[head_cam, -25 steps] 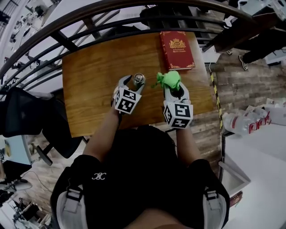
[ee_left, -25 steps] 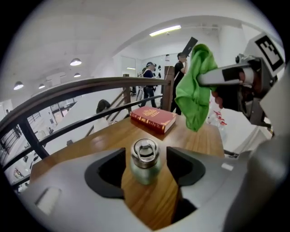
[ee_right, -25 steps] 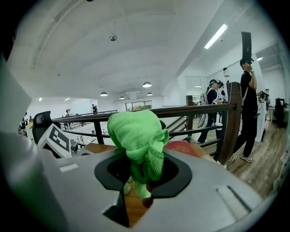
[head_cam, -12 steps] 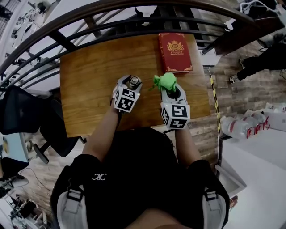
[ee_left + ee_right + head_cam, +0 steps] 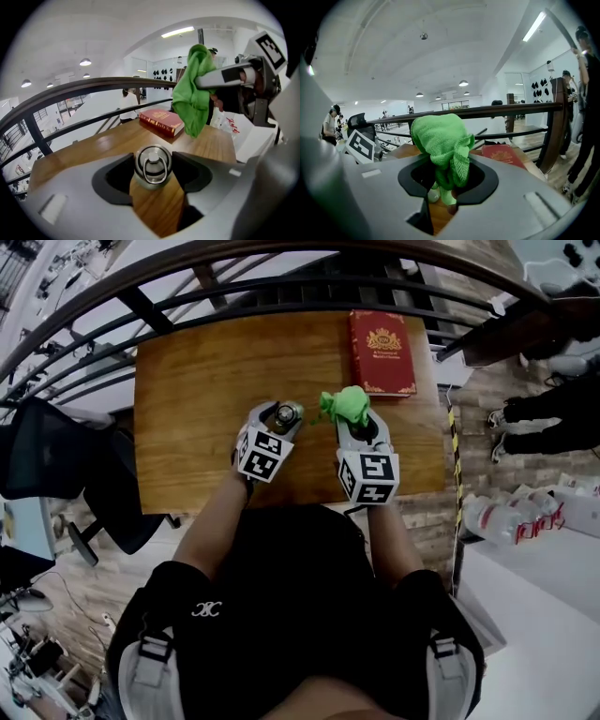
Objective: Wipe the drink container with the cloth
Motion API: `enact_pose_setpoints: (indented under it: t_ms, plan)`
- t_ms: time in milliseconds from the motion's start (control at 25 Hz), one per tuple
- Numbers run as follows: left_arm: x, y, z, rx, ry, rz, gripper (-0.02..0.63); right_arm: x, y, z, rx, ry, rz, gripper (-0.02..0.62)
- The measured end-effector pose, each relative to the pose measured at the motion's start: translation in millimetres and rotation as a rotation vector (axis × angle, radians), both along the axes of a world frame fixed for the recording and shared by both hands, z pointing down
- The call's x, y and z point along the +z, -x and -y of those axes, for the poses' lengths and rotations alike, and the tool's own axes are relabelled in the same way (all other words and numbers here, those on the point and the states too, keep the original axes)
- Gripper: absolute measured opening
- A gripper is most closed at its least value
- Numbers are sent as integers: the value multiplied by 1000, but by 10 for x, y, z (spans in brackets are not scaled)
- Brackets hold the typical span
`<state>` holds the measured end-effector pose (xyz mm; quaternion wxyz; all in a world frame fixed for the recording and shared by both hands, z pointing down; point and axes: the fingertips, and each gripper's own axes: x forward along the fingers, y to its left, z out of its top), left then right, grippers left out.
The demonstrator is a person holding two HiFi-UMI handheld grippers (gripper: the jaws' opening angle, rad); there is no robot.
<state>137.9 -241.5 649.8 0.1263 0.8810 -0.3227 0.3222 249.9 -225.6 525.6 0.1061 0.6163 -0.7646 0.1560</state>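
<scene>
Item: drink container (image 5: 284,413), metal with a ring-handled lid, upright at the near middle of the wooden table (image 5: 197,381). It is clasped on both sides by the left gripper (image 5: 278,418), whose jaws sit narrow against its body; whether its base rests on the wood or hangs just above cannot be told. Item: green cloth (image 5: 349,405), bunched and pinched in the right gripper (image 5: 360,426), with its jaws closed on the folds and a loose tail hanging from the tips. The cloth is just beside the container on its right, apart from it, with no contact visible in any view. Also present: a red book (image 5: 382,351) at the far right of the table and a dark railing (image 5: 234,287) beyond. Step in hand, as judged: the approach — container secured, cloth carried close, wiping not yet begun. The next move calls for the right gripper to travel left and dip so the hanging cloth meets the lid or flank, while the left holds steady against the push. Pose: both forearms reach forward from the body, the grippers side by side — marker cubes facing up, jaws pointing away from the person.
</scene>
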Motion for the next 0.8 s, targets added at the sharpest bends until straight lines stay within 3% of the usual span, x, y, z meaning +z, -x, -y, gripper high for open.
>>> enact_pose_setpoints:
  t_ms: [360,800]
  plan:
    - [32,220,-107,-46,16,-67,305,109,566,112,-149,18,57,100]
    - [40,267,-150,-53,8,-85,305,680,987,273,-263,179,108,101]
